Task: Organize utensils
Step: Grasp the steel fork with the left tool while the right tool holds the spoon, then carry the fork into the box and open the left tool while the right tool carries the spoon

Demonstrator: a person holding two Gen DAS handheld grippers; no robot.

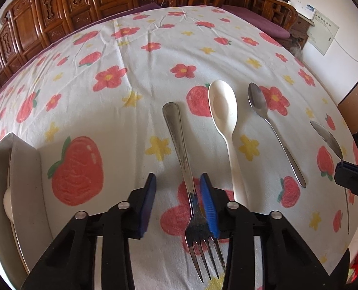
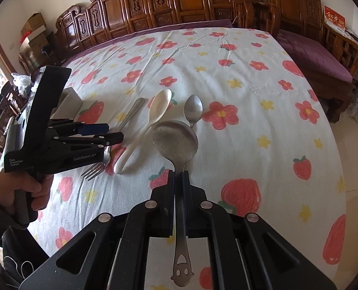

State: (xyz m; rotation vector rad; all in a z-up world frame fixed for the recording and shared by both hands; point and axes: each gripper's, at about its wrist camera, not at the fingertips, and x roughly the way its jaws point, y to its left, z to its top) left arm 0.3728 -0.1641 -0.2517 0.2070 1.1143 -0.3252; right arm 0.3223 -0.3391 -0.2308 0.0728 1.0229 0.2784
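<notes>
**Utensils on floral cloth**

My left gripper (image 1: 179, 200) straddles the fork (image 1: 191, 193) w/ jaws partway apart, only the right pad touching. My right gripper (image 2: 178, 188) clamps the large spoon (image 2: 176, 142) by its handle. White spoon (image 1: 223, 111) & small spoon (image 1: 258, 99) lie beside the fork.

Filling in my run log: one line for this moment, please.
left gripper: open, straddling fork | right gripper: shut on ladle

Both wrist views look steeply down, close over the cloth (image 1: 140, 55). Shared: fork (image 1: 179, 145), white spoon (image 2: 154, 111). Right view's 9 o'clock probably shows the left gripper (image 2: 113, 133).
</notes>
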